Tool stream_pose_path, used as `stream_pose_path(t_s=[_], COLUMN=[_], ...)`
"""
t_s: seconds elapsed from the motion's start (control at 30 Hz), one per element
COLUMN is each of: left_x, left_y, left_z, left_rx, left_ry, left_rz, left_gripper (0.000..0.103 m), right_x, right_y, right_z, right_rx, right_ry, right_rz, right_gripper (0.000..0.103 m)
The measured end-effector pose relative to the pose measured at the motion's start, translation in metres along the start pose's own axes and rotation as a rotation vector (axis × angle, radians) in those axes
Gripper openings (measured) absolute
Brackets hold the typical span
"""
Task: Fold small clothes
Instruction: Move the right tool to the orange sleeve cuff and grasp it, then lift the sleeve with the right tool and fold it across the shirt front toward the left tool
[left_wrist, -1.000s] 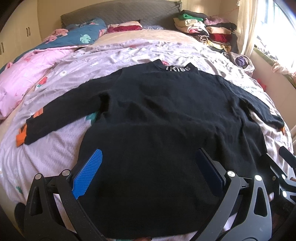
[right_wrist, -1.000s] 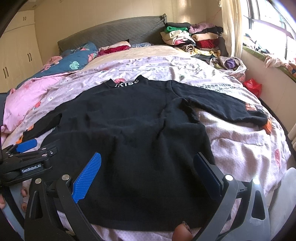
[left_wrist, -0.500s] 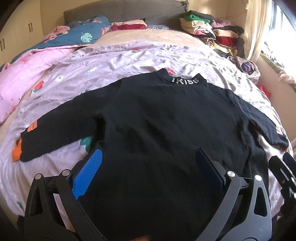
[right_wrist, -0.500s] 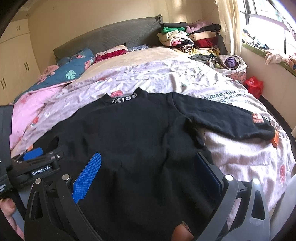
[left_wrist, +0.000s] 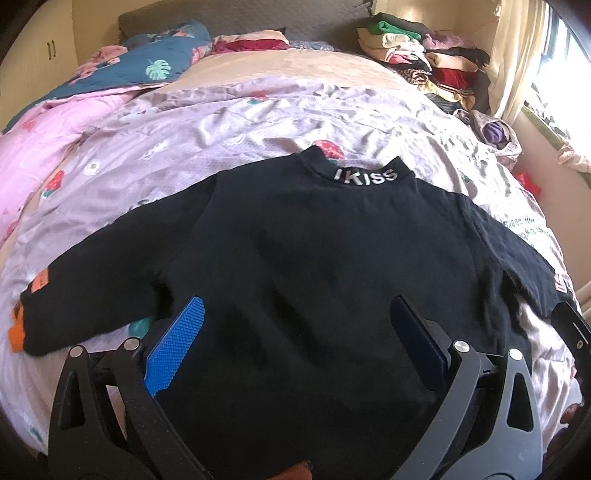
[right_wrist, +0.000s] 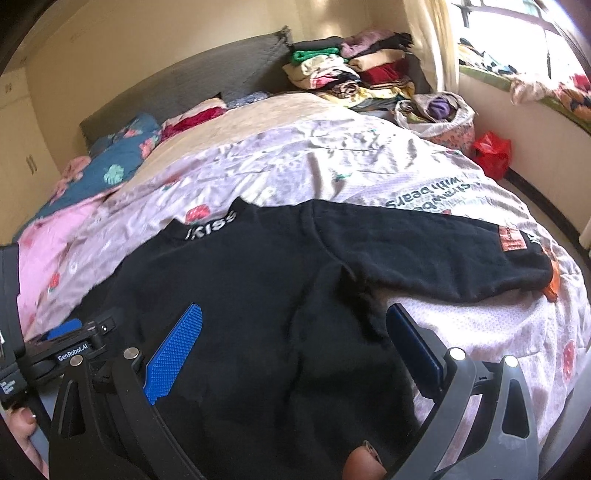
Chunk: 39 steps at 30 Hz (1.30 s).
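A black long-sleeved top (left_wrist: 303, 258) with "IKISS" on its collar lies flat on the bed, both sleeves spread out, each with an orange patch near the cuff. My left gripper (left_wrist: 295, 314) hovers open above the lower body of the top, nothing between its blue pads. My right gripper (right_wrist: 295, 321) is open too, over the top's (right_wrist: 240, 280) lower right part near the armpit of the right sleeve (right_wrist: 436, 251). The left gripper's body (right_wrist: 66, 350) shows at the left edge of the right wrist view.
The bed carries a lilac strawberry-print cover (left_wrist: 258, 122), a pink quilt (left_wrist: 37, 147) at left and a blue leaf-print quilt (left_wrist: 147, 66). A pile of folded clothes (right_wrist: 351, 74) sits at the headboard's right. A red bag (right_wrist: 491, 151) lies by the window wall.
Both grippers have risen and moved forward over the top, so more of it and the bed shows. The top lies as before. Both stay open.
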<state>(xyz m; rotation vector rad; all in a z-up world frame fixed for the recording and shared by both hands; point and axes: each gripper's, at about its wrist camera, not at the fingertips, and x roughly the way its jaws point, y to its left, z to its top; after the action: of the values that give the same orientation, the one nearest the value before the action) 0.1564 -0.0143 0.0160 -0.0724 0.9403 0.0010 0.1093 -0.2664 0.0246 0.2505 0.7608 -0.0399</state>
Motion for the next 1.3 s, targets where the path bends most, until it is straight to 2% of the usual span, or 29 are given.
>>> stream_pose_path(t_s=[0.37, 0.63, 0.9, 1.13, 1.3], left_x=[0.031, 0.055, 0.076, 0.086, 0.092], left_y=[-0.039, -0.063, -0.087, -0.099, -0.103], left_z=[0.025, 0.032, 0.035, 0.041, 0.048], left_rx=[0.054, 0.088, 0.125, 0.138, 0.130], left_ry=[0.023, 0.036, 0.059, 0.067, 0.072], left_rz=[-0.044, -0.054, -0.058, -0.067, -0.080], left_gripper=[0.095, 0.095, 0.095, 0.095, 0.095], right_x=[0.023, 0.037, 0.045, 0.056, 0.056], right_y=[-0.081, -0.145, -0.200, -0.250, -0.278], right_z=[0.025, 0.020, 0.009, 0.002, 0.000], right_rx=[0.217, 0.397, 0.585, 0.846, 1.080], right_ry=[-0.007, 0.015, 0.015, 0.000, -0.046], right_rz=[-0.107, -0.193, -0.238, -0.209, -0.189], right_gripper=[0.099, 0.099, 0.099, 0.098, 0.086])
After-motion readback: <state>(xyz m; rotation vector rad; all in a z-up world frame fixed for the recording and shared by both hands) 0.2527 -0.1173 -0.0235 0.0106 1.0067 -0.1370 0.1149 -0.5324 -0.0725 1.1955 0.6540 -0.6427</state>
